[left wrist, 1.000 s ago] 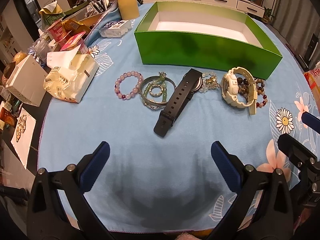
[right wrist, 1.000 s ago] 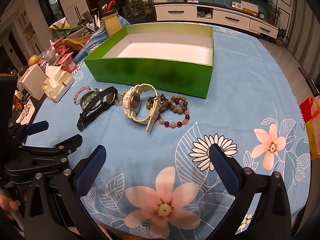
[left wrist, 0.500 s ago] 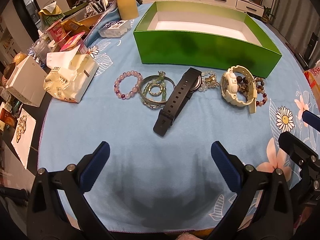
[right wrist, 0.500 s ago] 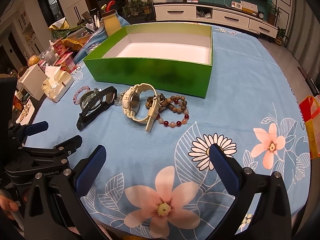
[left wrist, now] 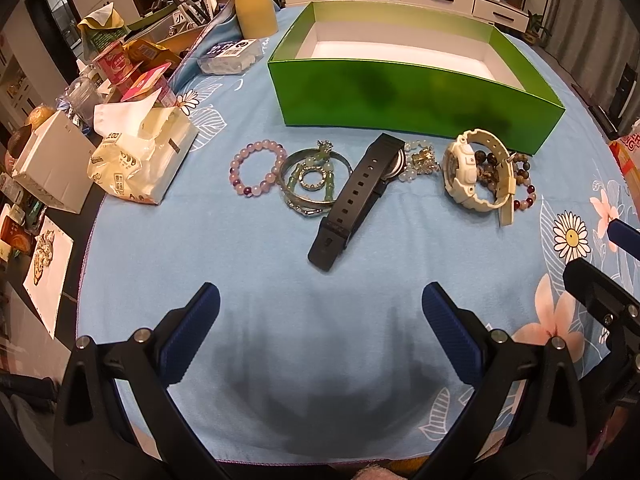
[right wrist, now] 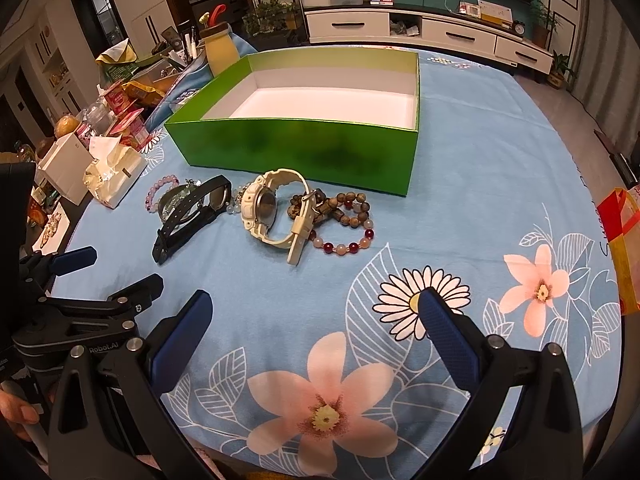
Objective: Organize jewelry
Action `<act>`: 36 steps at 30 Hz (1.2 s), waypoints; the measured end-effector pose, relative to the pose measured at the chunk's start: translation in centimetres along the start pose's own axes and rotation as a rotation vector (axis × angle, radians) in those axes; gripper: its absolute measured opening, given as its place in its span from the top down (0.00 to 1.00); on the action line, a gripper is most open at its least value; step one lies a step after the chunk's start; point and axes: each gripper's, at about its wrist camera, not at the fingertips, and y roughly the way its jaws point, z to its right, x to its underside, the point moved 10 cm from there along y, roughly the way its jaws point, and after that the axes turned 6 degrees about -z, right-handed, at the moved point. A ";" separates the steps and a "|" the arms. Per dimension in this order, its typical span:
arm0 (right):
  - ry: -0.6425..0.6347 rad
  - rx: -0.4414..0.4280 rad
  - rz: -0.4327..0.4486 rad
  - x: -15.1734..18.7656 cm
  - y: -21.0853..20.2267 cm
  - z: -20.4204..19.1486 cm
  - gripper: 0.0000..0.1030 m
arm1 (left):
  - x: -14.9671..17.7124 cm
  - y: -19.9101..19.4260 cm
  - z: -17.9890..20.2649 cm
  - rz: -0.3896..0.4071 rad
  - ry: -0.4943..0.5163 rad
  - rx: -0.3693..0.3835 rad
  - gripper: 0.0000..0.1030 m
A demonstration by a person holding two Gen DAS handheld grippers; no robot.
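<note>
Cream plastic watch [right wrist: 272, 208] lay tangled over the brown bead bracelets [right wrist: 340, 216], so either wide-open, empty claw, left [left wrist: 320, 312] or right [right wrist: 316, 316], risked dragging both short of the green cardboard box [right wrist: 300, 148].

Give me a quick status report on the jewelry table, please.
Left gripper open, empty. Right gripper open, empty. Jewelry including white watch on cloth; green box empty. Nothing in the way.

Beaded bracelets [left wrist: 505, 171] partly hidden behind white watch [left wrist: 476, 172], counter clutter blurred
</note>
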 end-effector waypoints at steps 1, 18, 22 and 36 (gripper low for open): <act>0.000 -0.001 0.000 0.0 0.0 0.0 0.01 | 0.0 0.0 0.0 0.000 0.000 0.001 0.02; 0.000 -0.003 -0.004 0.1 0.1 -0.1 0.01 | 0.0 0.3 -0.7 -0.001 -0.008 0.001 0.02; 0.001 -0.002 -0.005 0.2 0.2 -0.1 0.01 | 0.1 0.4 -0.8 -0.002 -0.010 0.002 0.02; 0.029 -0.058 0.019 -0.1 0.3 0.0 0.01 | -0.2 0.5 -1.4 0.029 -0.061 0.088 0.02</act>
